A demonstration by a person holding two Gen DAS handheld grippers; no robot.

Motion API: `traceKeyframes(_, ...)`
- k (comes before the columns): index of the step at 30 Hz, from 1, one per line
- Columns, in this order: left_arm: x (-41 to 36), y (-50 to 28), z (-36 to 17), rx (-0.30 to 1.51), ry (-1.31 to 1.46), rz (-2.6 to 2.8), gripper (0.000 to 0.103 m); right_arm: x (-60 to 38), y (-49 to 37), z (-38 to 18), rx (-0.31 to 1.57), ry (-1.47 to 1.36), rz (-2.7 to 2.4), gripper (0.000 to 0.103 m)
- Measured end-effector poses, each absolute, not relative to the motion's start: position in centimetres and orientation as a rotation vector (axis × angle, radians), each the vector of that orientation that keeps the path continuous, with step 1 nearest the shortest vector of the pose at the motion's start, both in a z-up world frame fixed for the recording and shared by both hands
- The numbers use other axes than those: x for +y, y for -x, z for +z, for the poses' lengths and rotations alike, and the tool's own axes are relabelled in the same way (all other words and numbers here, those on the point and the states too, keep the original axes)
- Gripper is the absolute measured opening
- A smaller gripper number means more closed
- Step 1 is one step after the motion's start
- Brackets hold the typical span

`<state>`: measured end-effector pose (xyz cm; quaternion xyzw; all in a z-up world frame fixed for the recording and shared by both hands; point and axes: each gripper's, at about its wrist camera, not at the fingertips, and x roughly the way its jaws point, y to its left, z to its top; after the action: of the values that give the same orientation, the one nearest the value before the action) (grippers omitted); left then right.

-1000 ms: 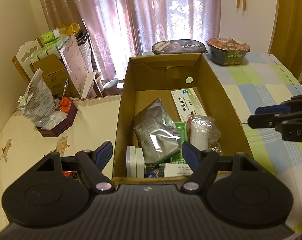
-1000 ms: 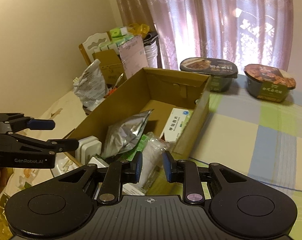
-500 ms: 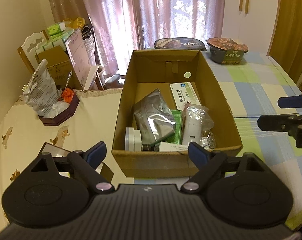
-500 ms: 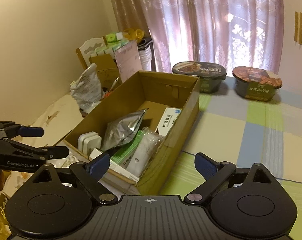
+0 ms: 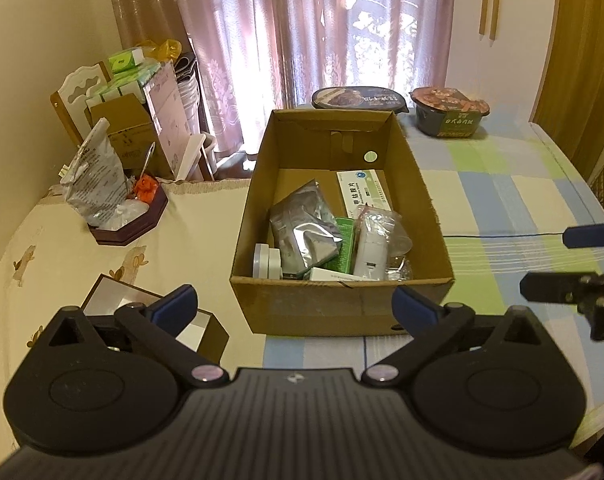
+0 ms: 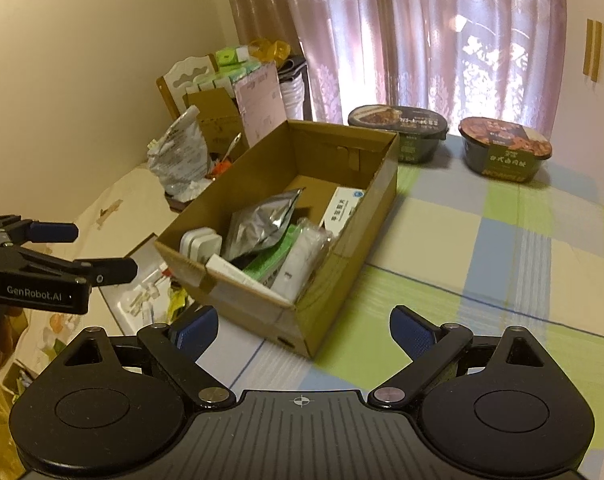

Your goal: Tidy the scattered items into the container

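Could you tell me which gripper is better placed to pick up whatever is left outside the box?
Probably the left gripper: open, beside the small box left of the cardboard box.

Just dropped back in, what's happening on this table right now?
A person holds two handheld grippers in front of a cardboard box on the table. The left gripper and right gripper are both open and empty. The box already holds a silver foil pouch, a white medicine box, a green packet and other small items. Two instant-noodle bowls sit beyond it, outside the box.
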<state>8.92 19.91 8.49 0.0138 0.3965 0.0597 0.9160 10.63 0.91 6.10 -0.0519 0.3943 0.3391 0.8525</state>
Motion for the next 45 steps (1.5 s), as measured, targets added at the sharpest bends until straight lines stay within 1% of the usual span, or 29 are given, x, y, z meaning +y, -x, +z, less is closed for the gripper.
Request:
traceKeyframes(6,18.8,-6.9,9.5,0.819,0.016,0.144,0.102,-0.3,-9.0,6.8,0.847,0.097,0.695,0.098)
traceKeyframes(20,15.7,-2.2,12.3,0.765,0.088,0.162,0.102,-2.1,-5.4,9.2,0.825,0.072,0.707,0.098)
traceKeyframes(39,15.3,-0.8,12.1,0.776,0.086,0.202,0.102,-1.6,-3.2,8.8,0.830,0.105,0.725,0.098)
traceKeyframes(45,15.2,-0.4,12.0,0.743,0.080,0.207,0.102,-1.6,-3.5,8.6,0.836,0.107,0.719,0.098)
